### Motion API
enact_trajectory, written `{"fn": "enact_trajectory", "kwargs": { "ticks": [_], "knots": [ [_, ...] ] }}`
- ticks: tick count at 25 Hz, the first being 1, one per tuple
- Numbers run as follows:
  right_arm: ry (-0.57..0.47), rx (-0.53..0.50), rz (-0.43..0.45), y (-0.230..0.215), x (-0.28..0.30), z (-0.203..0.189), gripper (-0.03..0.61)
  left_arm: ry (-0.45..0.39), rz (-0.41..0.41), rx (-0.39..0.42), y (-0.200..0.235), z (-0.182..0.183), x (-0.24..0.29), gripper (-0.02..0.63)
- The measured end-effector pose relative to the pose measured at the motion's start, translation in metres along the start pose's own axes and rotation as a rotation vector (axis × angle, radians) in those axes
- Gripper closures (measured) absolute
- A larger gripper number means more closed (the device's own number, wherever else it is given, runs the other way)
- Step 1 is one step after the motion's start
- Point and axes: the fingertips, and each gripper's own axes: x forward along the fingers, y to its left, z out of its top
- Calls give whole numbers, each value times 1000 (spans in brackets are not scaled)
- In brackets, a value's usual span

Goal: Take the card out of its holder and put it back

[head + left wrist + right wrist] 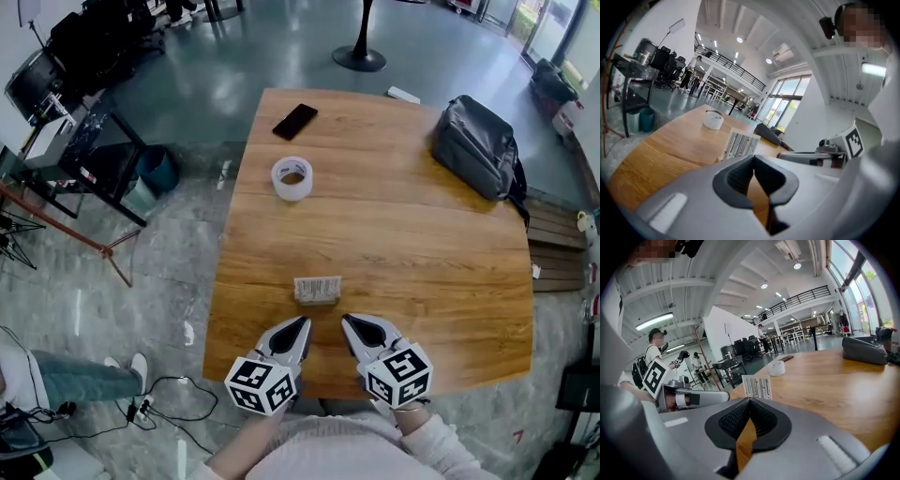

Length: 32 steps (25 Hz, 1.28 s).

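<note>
While the white striped card (317,285) stood in its low holder (317,301), we held left gripper (301,325) and right gripper (348,323) just beside it, both clenched on nothing. We judged that removal and return both lay ahead.

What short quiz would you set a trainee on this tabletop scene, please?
1. True or false: the card stands upright on the wooden table.
2. Which thing lies nearest the card? A. tape roll B. phone C. grey bag
3. Fill in: the left gripper and the right gripper, both just short of the card, are each ____ and hold nothing.

Key: 1 true; 2 A; 3 shut.
</note>
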Motion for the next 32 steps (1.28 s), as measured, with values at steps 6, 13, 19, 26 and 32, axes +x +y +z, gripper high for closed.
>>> {"fn": "enact_trajectory", "kwargs": {
  "ticks": [6, 13, 19, 26, 32],
  "knots": [
    [10, -31, 12, -17, 19, 6, 547, 27, 70, 104, 29, 7, 9, 606],
    [50, -55, 8, -34, 36, 3, 507, 29, 59, 102, 53, 18, 21, 604],
    [67, -59, 33, -45, 49, 1, 486, 50, -1, 136, 57, 21, 36, 551],
    [64, -73, 99, -44, 59, 5, 476, 75, -64, 191, 52, 20, 41, 515],
    [84, -166, 168, -37, 61, 3, 476, 122, -138, 306, 47, 17, 44, 514]
  ]
}}
